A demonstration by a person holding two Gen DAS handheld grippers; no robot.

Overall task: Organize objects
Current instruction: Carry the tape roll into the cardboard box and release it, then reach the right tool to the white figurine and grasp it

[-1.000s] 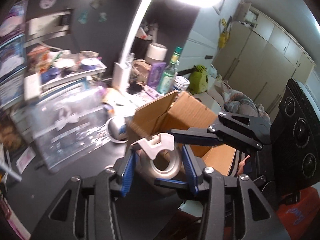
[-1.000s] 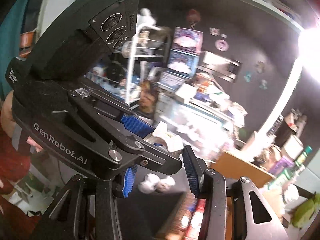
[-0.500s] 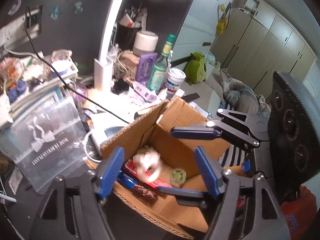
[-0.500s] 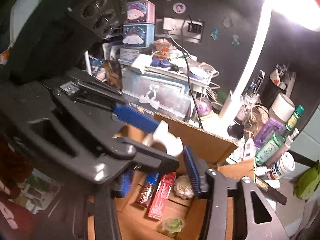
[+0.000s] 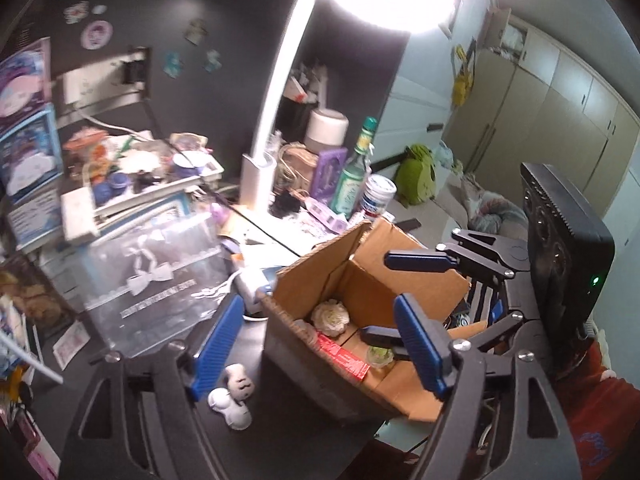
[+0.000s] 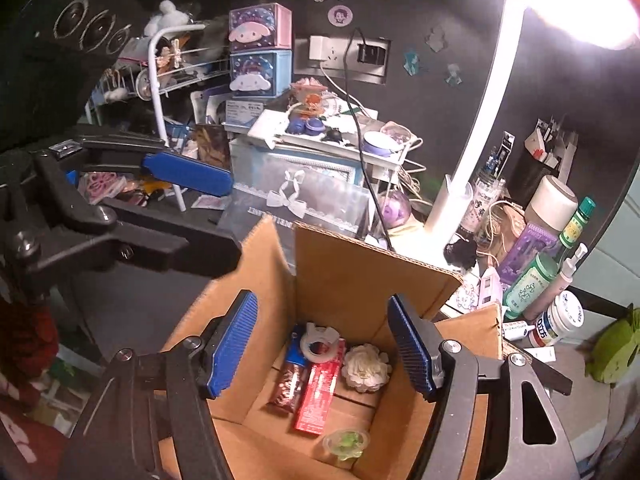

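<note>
The tape dispenser [image 6: 319, 343] lies inside the cardboard box [image 6: 340, 276], on the red packets beside a white flower. Drop done, I judge. Both tools, left tool [image 5: 320, 344] and right tool [image 6: 322, 346], have just been opening and are empty. Next: the white figurine [image 5: 234, 394] left of the box on the dark, cluttered bench [image 5: 168, 452].

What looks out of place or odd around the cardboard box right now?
A small white plush figure lies on its side on the dark desk, outside the cardboard box, while the tape dispenser, red package and white flower already sit inside. Nothing looks spilled or damaged.
</note>
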